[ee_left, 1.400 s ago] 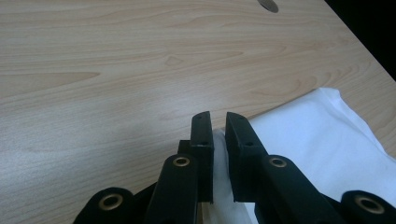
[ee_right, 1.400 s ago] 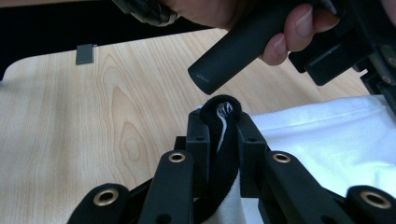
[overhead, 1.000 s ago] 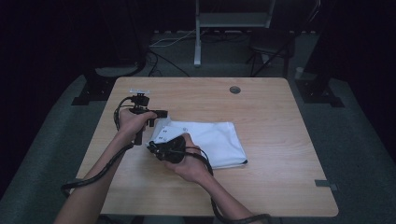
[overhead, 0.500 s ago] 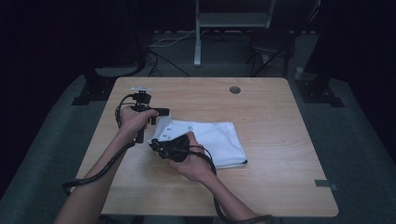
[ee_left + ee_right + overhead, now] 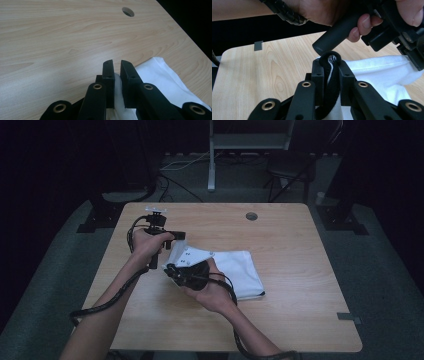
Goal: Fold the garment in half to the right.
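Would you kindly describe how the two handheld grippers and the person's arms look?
Both the left gripper and the right gripper are black, with flat jaws, brass-coloured rivets and a round black handle. A black ribbed cable trails from each. The forearms are bare, without sleeves.

— What sort of place is this?
— A dark studio or lab: a wooden table (image 5: 280,320) under black surrounds, grey carpet (image 5: 385,270) around it, and behind it cables (image 5: 175,167) beside a metal stand (image 5: 212,157).
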